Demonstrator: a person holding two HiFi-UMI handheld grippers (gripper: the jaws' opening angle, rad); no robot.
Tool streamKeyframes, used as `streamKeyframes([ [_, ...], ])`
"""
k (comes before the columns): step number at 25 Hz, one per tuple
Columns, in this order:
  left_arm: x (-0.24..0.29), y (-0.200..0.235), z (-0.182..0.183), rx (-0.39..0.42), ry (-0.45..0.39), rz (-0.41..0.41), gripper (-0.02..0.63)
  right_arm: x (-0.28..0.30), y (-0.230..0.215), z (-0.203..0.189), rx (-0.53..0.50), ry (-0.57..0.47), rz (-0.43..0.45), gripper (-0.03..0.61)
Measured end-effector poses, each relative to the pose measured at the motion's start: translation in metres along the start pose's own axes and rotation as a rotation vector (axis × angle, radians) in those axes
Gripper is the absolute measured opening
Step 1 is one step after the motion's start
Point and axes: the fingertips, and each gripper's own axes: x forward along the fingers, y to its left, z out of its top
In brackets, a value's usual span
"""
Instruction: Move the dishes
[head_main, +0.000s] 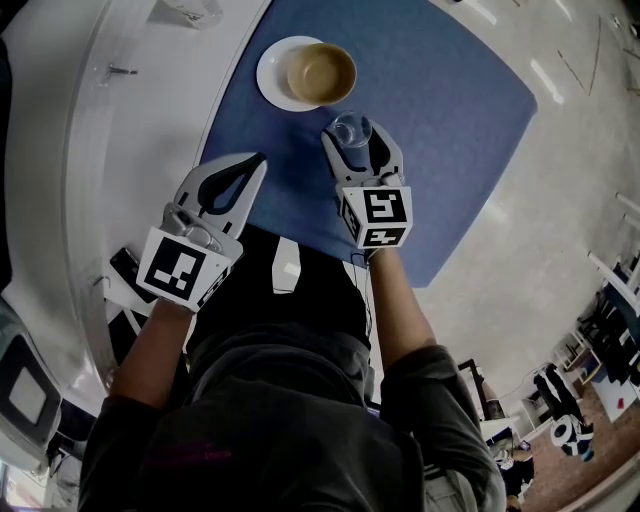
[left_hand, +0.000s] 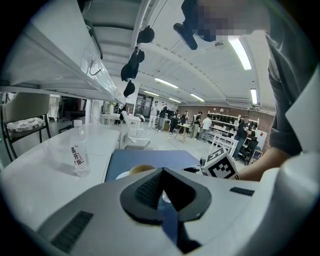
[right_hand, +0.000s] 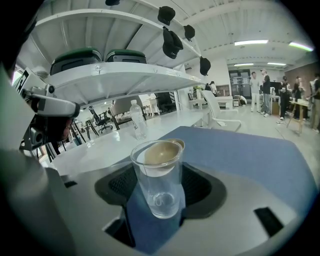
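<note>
Over the blue mat (head_main: 450, 130), right tongs (head_main: 356, 142) clenched round a clear glass (right_hand: 158, 180), left tongs (head_main: 254, 166) clenched empty, bottle label (left_hand: 78, 156) unreadable.

Bowl (left_hand: 141, 170) and plate (left_hand: 120, 175) — mostly hidden behind the left gripper (left_hand: 161, 173).

Left hand-held gripper (head_main: 257, 163) jaws together, empty; right hand-held gripper (head_main: 355, 140) clamps glass (right_hand: 159, 172).

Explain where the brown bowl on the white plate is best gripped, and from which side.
Probably the bowl by its near-left rim, from above, one jaw inside, one outside: it stands upright and open, looks too wide to span, and the glass stands by its near-right.
</note>
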Motion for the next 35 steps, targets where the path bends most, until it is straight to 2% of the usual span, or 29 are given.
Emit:
streamKeyframes([
  [17,0.0,-0.004,-0.001,0.003,-0.004,-0.009,-0.002,-0.008,0.014,-0.014,-0.076,0.027,-0.006,0.276],
  [35,-0.008,-0.004,0.004,0.014,-0.027,0.005,-0.002,-0.009,0.016,-0.012,-0.078,0.028,-0.022,0.278],
])
